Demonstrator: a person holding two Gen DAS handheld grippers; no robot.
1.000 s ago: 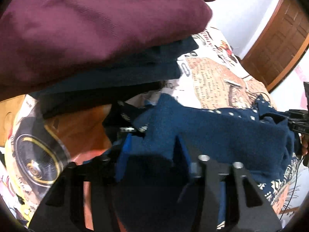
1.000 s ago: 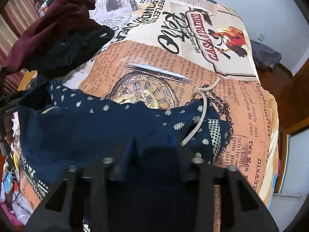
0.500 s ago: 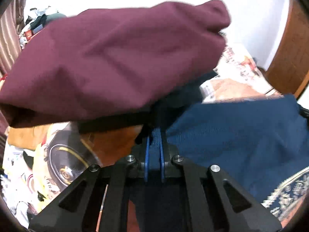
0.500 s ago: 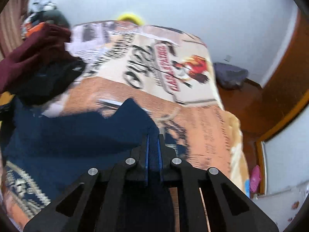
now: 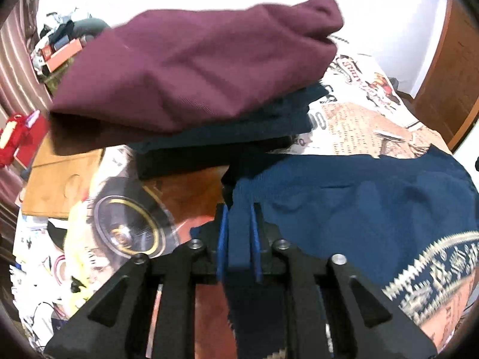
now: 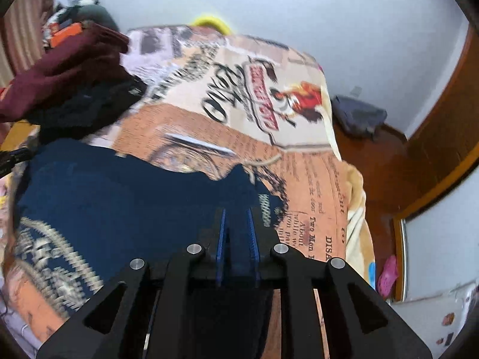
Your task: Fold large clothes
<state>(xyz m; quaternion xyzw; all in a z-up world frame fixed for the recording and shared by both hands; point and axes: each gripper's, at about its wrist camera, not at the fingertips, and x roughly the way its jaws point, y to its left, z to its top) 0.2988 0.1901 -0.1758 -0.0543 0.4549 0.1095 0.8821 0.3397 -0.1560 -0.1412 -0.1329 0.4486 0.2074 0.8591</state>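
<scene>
Raised since the earlier frame, both tools, left tool (image 5: pixel 239 224) and right tool (image 6: pixel 236 230), jaws easing open yet gripping navy garment (image 5: pixel 359 209) edge, long axis 9-to-3 o'clock between them, equally near.

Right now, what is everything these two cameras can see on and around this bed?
Navy garment: one, dark blue with cream pattern, front of bed, pinched at both ends.
Folded pile: maroon piece on top, darker pieces beneath, bed's left.
Bedspread: one, orange and cream print, covering bed.
Grey bundle: one, on wooden floor at right.
Left gripper: black, blue pads, jaws opening, navy cloth between them.
Right gripper: black, blue pads, jaws opening, navy cloth between them.
</scene>
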